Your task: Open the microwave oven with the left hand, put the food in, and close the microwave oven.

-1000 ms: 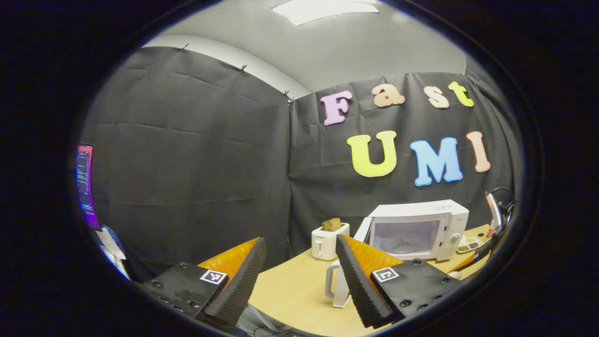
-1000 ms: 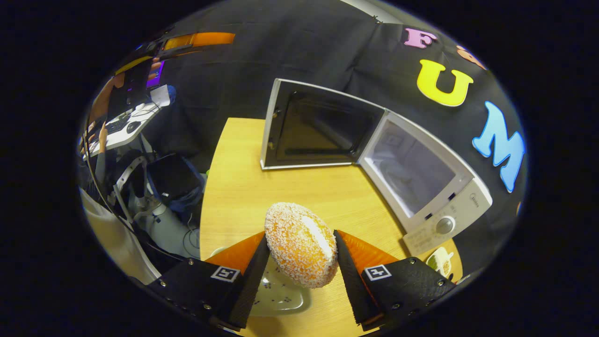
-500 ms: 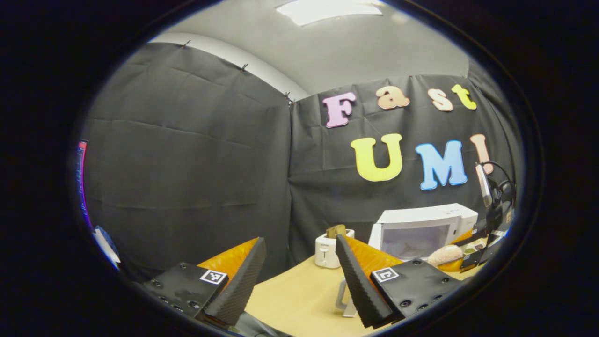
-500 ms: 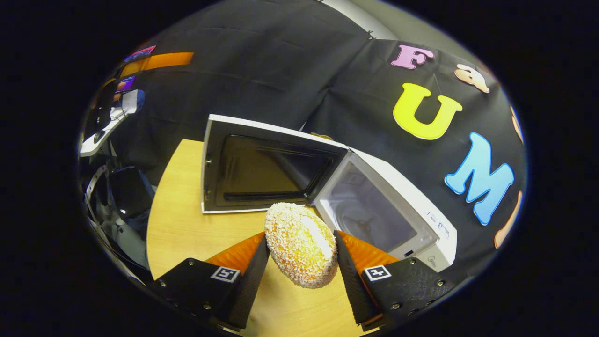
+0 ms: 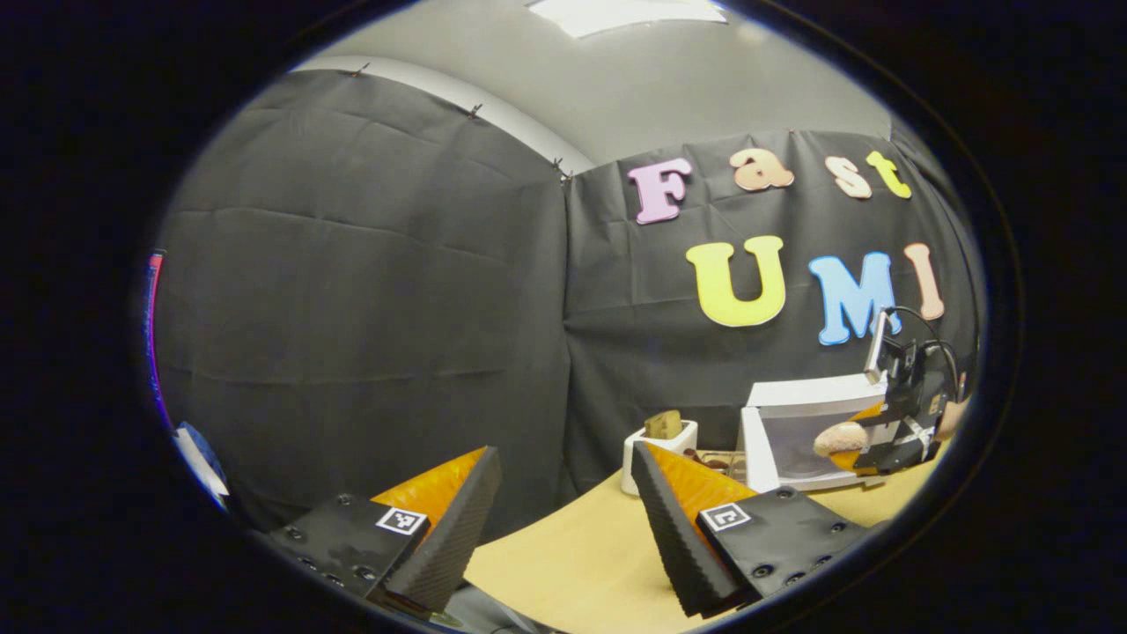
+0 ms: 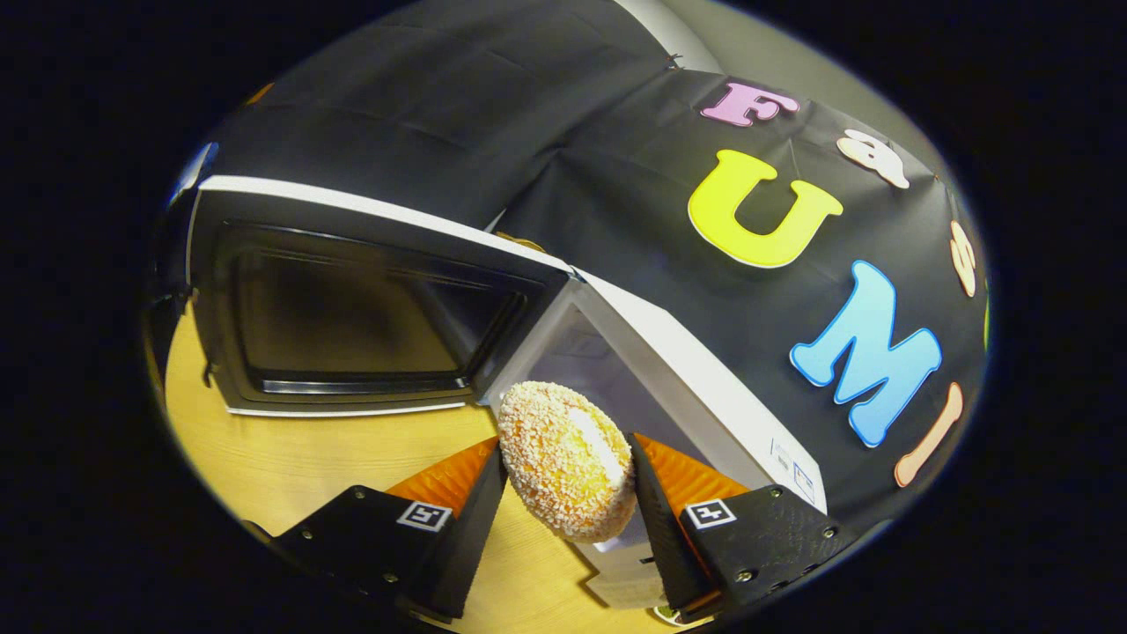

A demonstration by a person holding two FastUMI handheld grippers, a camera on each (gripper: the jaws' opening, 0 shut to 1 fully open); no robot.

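The right gripper (image 6: 563, 493) pinches the bun (image 6: 565, 458) at the mouth of the microwave (image 6: 704, 387), whose door (image 6: 352, 308) stands wide; a tilt could knock the bun against the frame; the left gripper (image 5: 563, 511) hangs spread over the table's (image 5: 572, 563) near edge.

Microwave (image 6: 704, 387) sits on the table (image 6: 290, 458) against the booth wall, door (image 6: 352, 308) swung wide out to its left. Bun (image 6: 568, 458) held between the right gripper (image 6: 563, 506) fingers, just in front of the cavity opening. In the left gripper view, toaster (image 5: 656, 445) stands left of the microwave, also at the wall. Left gripper (image 5: 563, 519) hangs well apart, jaws spread over the table's near edge.
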